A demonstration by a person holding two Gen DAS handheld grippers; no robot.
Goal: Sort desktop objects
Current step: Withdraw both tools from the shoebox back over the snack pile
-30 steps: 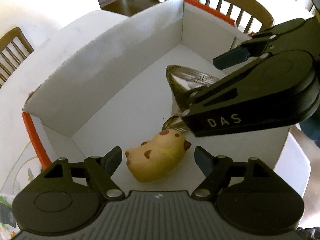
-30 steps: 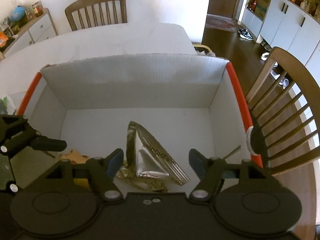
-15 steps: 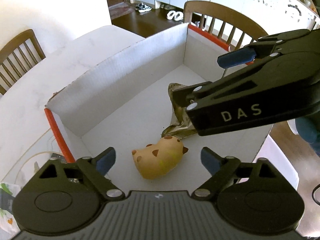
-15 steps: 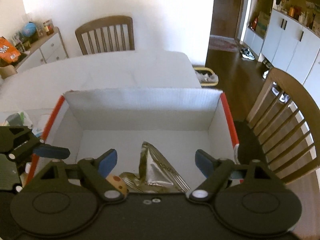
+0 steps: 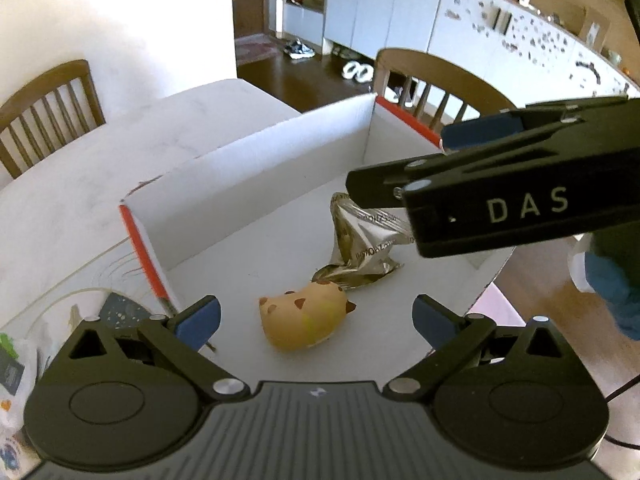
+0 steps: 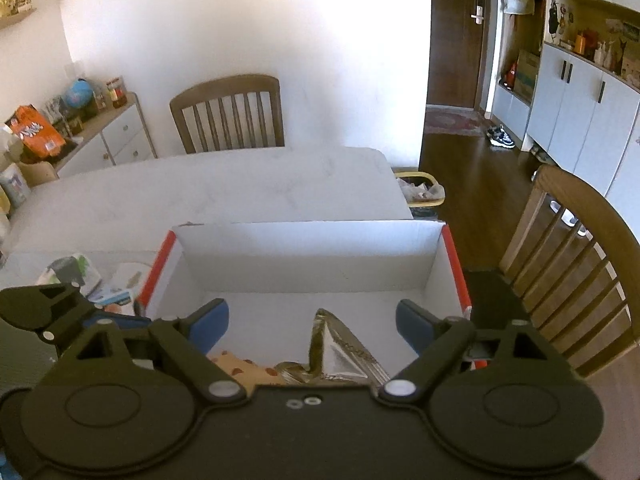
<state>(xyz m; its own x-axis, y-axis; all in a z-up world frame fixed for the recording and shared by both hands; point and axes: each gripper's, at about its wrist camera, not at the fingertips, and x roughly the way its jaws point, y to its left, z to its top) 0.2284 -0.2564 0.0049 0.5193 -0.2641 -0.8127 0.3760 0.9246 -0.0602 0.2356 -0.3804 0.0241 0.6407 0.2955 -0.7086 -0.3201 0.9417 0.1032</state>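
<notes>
A white cardboard box with orange-red edges stands on the table. On its floor lie a tan spotted soft toy and a crumpled silver foil packet, touching each other. My left gripper hovers above the toy; its jaws are opening and its pads touch nothing. My right gripper hangs over the packet, its jaws also opening with nothing held. In the left wrist view its blue pad crosses above the box. The toy is partly hidden behind the right gripper's body.
Wooden chairs stand at the table's far side and right of the box. Loose packets and papers lie left of the box. A waste bin sits on the floor beyond the table.
Both grippers have risen away from the box floor and their jaws have spread wider. The toy and the foil packet stay where they lay.
</notes>
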